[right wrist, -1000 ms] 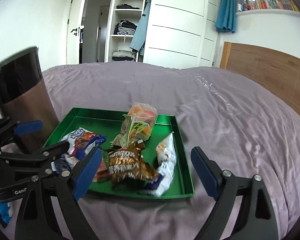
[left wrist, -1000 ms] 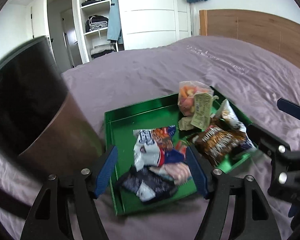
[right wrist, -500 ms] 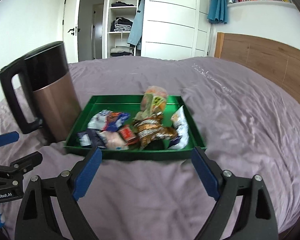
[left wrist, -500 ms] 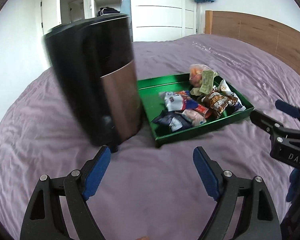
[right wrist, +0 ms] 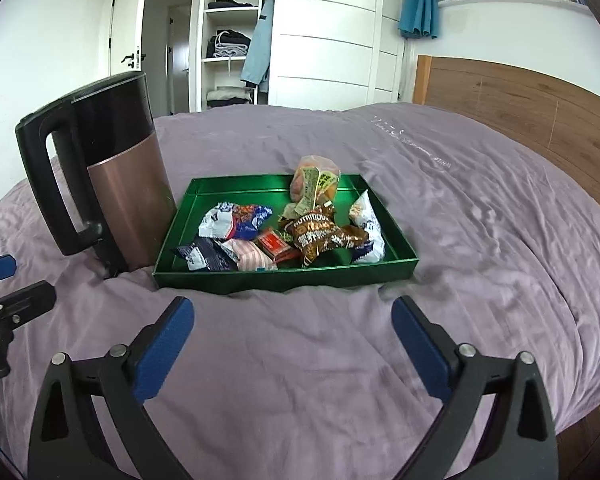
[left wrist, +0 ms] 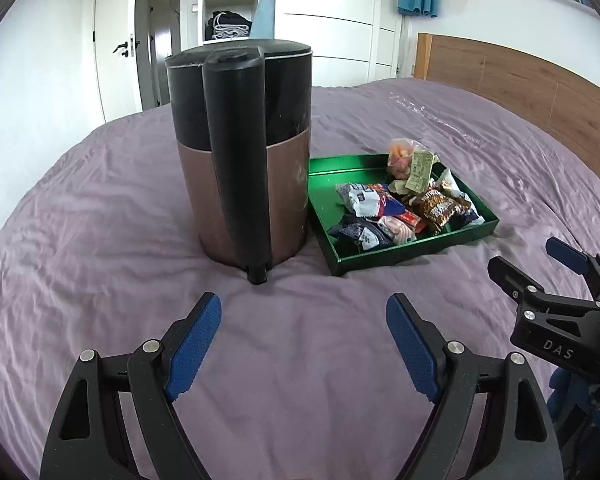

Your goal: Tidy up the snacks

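Both claws hang wide and empty over the purple bedspread (right wrist: 480, 208), the left gripper (left wrist: 304, 344) near the kettle (left wrist: 244, 152) and the right gripper (right wrist: 292, 344) facing the near wall of the green tray (right wrist: 284, 276). They seem clear of the tray because the job looks finished. I count about eight snack packets (right wrist: 316, 232) heaped inside one tray, just right of one kettle.
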Demonstrator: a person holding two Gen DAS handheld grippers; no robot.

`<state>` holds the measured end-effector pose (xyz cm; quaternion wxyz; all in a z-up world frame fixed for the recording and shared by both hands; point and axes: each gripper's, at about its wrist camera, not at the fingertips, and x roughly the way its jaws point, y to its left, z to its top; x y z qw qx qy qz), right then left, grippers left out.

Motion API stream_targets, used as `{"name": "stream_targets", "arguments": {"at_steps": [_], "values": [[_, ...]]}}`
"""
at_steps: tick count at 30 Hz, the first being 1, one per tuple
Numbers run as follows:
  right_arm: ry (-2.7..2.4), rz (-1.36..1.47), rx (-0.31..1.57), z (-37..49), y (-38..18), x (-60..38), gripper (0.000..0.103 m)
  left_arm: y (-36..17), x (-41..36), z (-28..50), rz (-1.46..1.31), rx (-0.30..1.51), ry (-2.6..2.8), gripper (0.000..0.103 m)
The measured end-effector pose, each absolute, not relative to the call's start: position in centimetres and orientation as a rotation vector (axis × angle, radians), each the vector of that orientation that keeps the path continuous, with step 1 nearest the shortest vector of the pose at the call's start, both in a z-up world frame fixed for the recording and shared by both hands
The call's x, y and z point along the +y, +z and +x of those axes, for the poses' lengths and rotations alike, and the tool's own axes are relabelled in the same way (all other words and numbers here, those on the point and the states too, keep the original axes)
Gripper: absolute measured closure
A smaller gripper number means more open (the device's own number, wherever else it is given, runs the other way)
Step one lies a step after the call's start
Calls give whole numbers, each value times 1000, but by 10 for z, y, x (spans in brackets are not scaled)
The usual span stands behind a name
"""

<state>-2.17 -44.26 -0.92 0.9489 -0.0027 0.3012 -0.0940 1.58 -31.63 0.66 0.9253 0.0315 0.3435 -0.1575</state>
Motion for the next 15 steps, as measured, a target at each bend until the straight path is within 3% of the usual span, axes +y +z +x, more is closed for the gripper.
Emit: {"name": "stream_targets", "arguments": {"at_steps": [15], "values": [[-186,-50,653,-15,-24,-442,0,-1,-323,14,110,721,-359,23]]}}
